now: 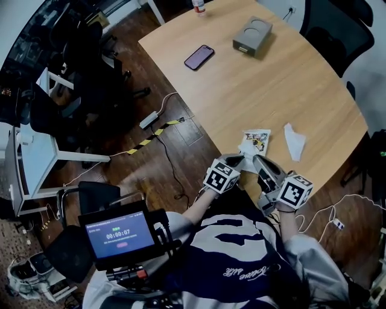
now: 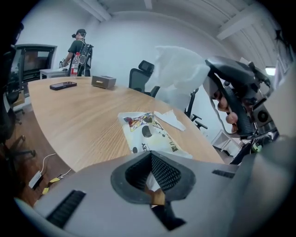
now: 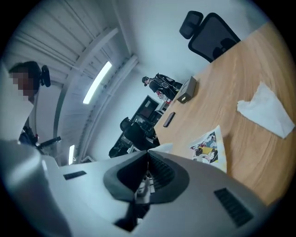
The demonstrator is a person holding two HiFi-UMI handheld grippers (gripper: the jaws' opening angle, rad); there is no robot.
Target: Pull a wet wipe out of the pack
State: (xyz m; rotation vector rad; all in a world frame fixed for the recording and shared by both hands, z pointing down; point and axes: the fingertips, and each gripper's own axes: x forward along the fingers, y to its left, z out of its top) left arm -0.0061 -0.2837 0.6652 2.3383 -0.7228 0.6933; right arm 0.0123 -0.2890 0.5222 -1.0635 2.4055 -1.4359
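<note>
The wipe pack (image 1: 254,143), white with a cartoon print, lies flat near the front edge of the wooden table (image 1: 241,90). My left gripper (image 1: 236,159) is at the pack's near corner. In the left gripper view the pack (image 2: 148,132) runs right into the jaws of that gripper (image 2: 151,153), which is shut on its edge. My right gripper (image 1: 258,158) is just to the right, tilted up. It is shut on a white wet wipe (image 2: 178,76) held up above the pack. A corner of the wipe (image 3: 163,147) shows at the tip of the right gripper (image 3: 148,152).
Another loose wipe (image 1: 294,142) lies crumpled right of the pack. Further back on the table are a dark phone (image 1: 199,57), a grey box (image 1: 253,36) and a bottle (image 1: 198,6). Office chairs (image 1: 338,30) ring the table. A person (image 2: 79,51) stands at the far end of the room.
</note>
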